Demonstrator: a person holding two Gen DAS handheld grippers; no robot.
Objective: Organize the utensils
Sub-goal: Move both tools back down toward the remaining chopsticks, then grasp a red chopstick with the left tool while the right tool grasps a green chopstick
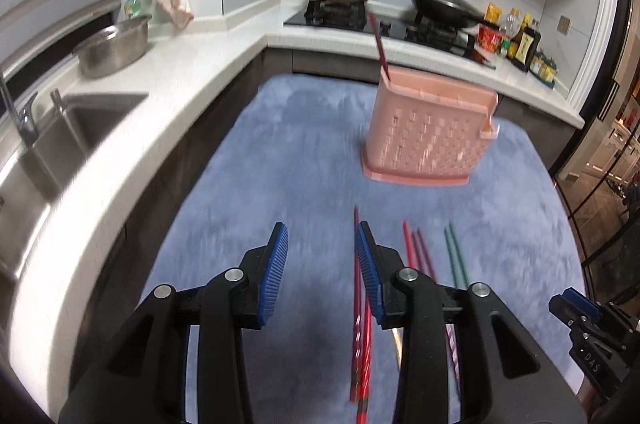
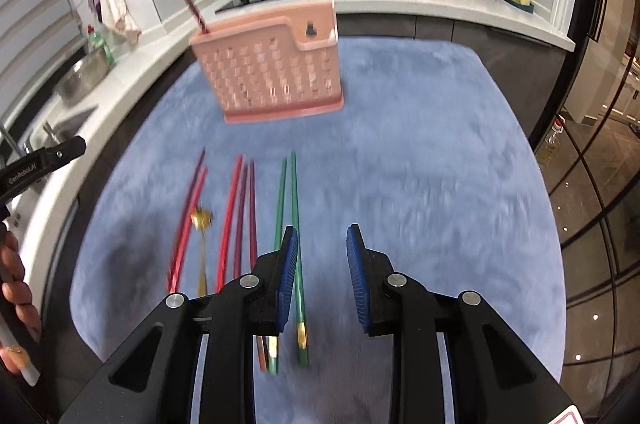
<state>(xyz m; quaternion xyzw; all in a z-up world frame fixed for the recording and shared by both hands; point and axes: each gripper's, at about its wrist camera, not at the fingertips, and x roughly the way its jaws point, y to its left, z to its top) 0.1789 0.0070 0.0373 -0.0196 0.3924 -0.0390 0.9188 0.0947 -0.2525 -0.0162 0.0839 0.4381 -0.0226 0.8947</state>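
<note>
Left hand-held gripper (image 1: 321, 228), seen from its own camera, hangs above the blue cloth (image 1: 304, 152) covering the table, its blue pads parted with nothing between them; a red chopstick pair (image 1: 357, 288) lies on the cloth beneath, passing behind its right pad. Right hand-held gripper (image 2: 322, 230) is likewise released and empty, its left pad overlapping the green chopsticks (image 2: 295, 224) that lie flat below. Across the cloth, from left to right in the right wrist view: red chopsticks (image 2: 188, 220), a gold spoon (image 2: 201, 224), a red and purple group (image 2: 240, 216), then the green pair, all roughly parallel. Pink perforated utensil holder (image 2: 276, 80) stands upright at the far side of the cloth, well apart from the loose utensils, with one dark red chopstick (image 2: 194, 10) leaning out of its left end.
</note>
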